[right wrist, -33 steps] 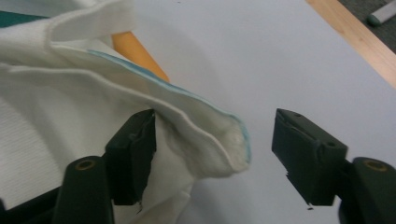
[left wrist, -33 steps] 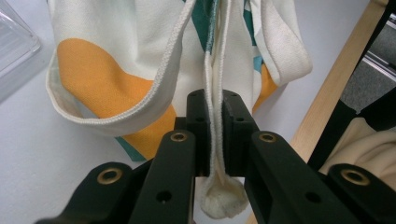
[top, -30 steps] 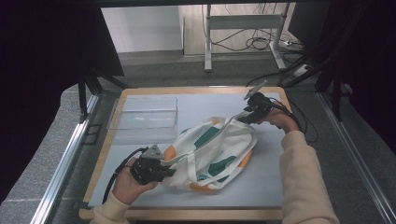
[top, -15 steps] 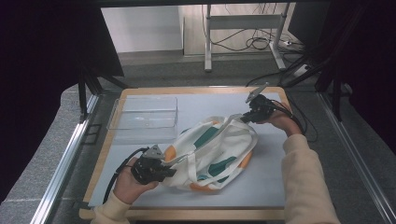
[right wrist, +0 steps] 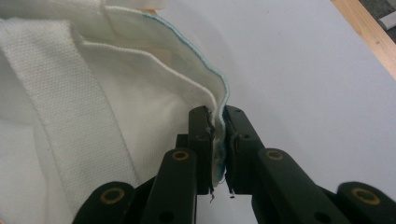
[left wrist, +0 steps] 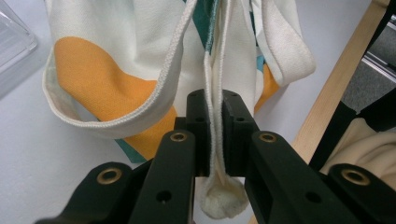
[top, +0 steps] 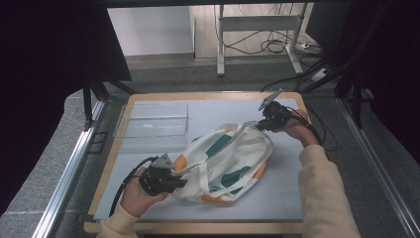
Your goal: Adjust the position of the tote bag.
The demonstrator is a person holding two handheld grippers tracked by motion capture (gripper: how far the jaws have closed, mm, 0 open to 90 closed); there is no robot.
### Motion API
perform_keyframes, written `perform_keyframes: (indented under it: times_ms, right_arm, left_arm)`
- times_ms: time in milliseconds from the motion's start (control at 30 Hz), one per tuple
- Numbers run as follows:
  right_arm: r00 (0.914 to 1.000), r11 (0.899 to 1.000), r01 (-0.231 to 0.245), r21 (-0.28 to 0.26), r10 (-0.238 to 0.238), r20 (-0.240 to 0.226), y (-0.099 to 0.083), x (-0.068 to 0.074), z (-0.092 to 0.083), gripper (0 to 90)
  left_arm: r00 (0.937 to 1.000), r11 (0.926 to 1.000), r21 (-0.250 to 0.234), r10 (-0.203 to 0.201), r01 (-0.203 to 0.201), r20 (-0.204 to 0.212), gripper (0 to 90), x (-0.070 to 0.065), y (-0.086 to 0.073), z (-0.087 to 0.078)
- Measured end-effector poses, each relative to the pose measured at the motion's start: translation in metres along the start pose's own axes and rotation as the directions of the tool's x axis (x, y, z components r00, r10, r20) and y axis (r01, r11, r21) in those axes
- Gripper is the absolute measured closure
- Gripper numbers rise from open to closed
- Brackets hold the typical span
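Tote bag (left wrist: 140, 60) cut off by the top edge in the left gripper view, its printed pattern unreadable; pinched hem (right wrist: 217, 154) hidden between the right claw (right wrist: 218, 140) pads; desk (top: 208, 229) near corners cropped below

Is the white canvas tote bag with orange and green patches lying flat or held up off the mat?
Lying, loosely rumpled: the white canvas tote bag rests on the pale mat, each hand-held gripper pinching an edge.
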State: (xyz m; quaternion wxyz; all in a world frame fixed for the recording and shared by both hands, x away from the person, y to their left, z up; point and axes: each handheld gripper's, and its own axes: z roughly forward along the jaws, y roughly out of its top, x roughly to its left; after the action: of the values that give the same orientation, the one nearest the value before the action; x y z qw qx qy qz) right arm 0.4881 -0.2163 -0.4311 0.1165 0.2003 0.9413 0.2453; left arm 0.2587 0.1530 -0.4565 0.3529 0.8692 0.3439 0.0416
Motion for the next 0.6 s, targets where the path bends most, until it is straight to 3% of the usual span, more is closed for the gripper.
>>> perform_keyframes:
  times_ms: [433,600]
  right_arm:
    - [0.9986,0.999,-0.012,-0.052,0.015,0.050,-0.008,0.013,-0.030,82.3]
    - [0.9985,0.998,-0.025,-0.061,0.028,0.047,-0.018,0.019,-0.044,82.4]
  left_arm:
    - [0.9995,0.9999,-0.008,-0.010,0.009,-0.031,84.4,0.005,0.000,-0.003]
    - [0.9986,1.0000,-0.008,-0.002,0.001,-0.053,84.4,0.015,0.005,-0.008]
